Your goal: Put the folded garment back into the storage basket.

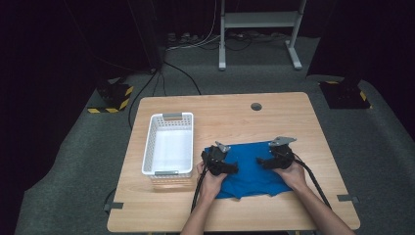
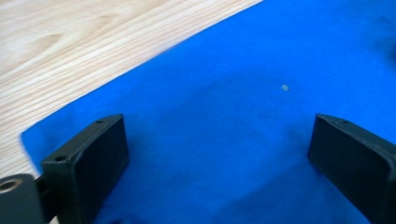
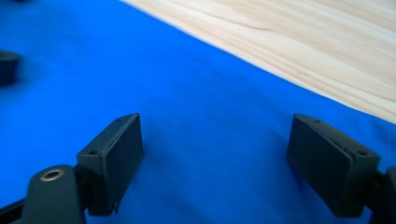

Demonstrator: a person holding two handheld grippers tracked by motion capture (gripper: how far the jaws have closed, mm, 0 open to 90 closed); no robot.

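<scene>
Blue cloth (image 1: 250,169) — soft, matt, faintly fuzzy. Pale wood table (image 1: 230,110) with visible grain, smooth satin finish. White plastic basket (image 1: 152,142) — perforated walls, slight sheen; matt black jaws.

a: what do the two tools look like from the high view?

b: both are black and blocky. the left gripper (image 1: 219,159) and the right gripper (image 1: 277,155) each carry a grey three-cornered plate on top, and a black cable trails from each back along the forearm.

a: sleeves?

b: none to see; the forearms are bare up to the picture's edge.

a: and the jaws close up?

b: in the left gripper view the left gripper (image 2: 217,163) has two flat, matte black rectangular pads with small holes on the upper edge, and a round silver-ringed fastener at the lower left. the right gripper (image 3: 236,161) matches: same pads, same holes, same metal ring.
</scene>
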